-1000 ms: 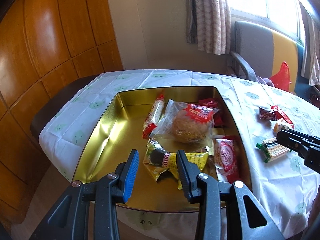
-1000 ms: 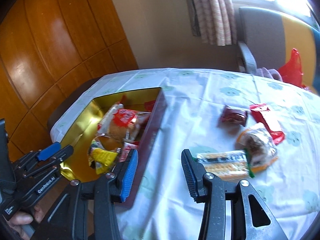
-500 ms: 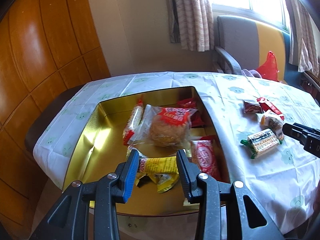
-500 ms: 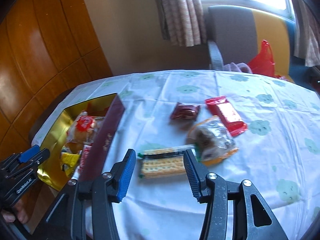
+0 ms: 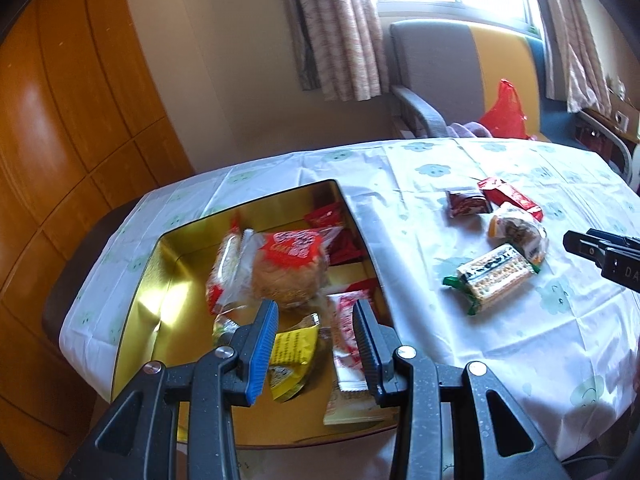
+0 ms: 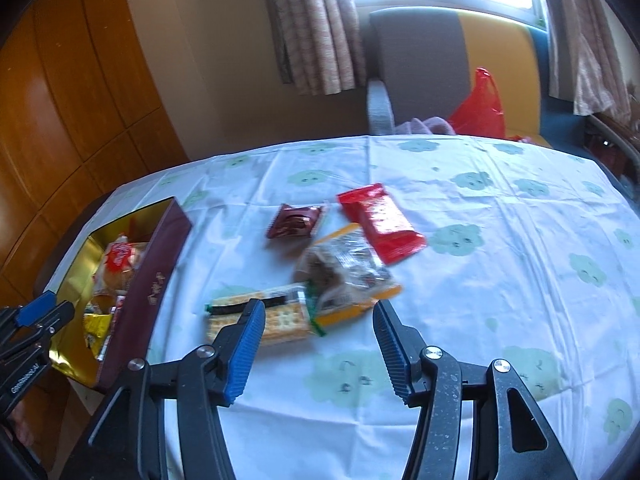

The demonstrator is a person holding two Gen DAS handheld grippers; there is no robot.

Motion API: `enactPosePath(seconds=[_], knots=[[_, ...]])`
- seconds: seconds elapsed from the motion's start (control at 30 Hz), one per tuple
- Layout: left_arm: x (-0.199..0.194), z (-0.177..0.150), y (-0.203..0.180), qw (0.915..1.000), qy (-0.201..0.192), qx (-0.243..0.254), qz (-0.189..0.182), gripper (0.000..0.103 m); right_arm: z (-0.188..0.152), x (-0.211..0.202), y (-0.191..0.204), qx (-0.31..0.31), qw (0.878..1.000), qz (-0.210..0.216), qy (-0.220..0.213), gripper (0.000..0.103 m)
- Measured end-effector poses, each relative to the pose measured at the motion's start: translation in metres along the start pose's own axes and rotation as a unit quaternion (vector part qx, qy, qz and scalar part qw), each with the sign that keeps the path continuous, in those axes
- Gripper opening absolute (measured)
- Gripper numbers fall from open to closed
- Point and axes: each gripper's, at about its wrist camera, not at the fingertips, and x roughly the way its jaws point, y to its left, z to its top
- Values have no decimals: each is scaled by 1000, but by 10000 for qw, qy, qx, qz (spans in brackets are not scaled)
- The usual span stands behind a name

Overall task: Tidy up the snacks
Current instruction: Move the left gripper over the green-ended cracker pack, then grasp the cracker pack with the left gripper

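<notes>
A gold-lined tin box (image 5: 160,280) with maroon outer walls (image 6: 156,280) sits on the table's left, holding a cake bun (image 5: 288,272), a yellow packet (image 5: 292,350) and other packets. My left gripper (image 5: 316,308) hovers open over its near end, holding nothing. Loose on the cloth lie a cracker pack (image 6: 280,316), a clear bag with an orange edge (image 6: 344,272), a red pack (image 6: 380,224) and a dark red sachet (image 6: 296,220). My right gripper (image 6: 318,308) is above the cracker pack's right end. Its jaws are opening, and neither pad touches the pack.
The table wears a white cloth with green prints (image 6: 500,280), and its edge runs close below both grippers. Behind it stand an armchair (image 6: 416,60) with a red plastic bag (image 6: 480,108), curtains and a window. Wood panelling (image 5: 60,120) fills the left side.
My right gripper has swung right, from beside the box to over the loose snacks, and its jaws have widened. My left gripper has drifted over the box, with its gap unchanged.
</notes>
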Motion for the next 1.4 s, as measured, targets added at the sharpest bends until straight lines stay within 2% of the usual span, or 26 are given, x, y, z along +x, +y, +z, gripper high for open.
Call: enactPosePath(seconds=[0.3,0.63,1.03,1.27,1.4], knots=[[2,8,-28,9988,-9,408,-254,39,-8,2,-40,319,9987,-375,86,60],[8,15,-57,9948,45,833,-582,39,-17,6,-72,607,9961,-613,180,62],[17,22,-84,9891,57,1255,-770,39,-25,15,-86,647,9945,-760,306,64],[23,23,-99,9833,106,1561,-934,39,-30,21,-90,655,9941,-768,387,65],[31,24,-107,9762,256,1775,-1218,45,-32,25,-92,638,9942,-755,434,66]])
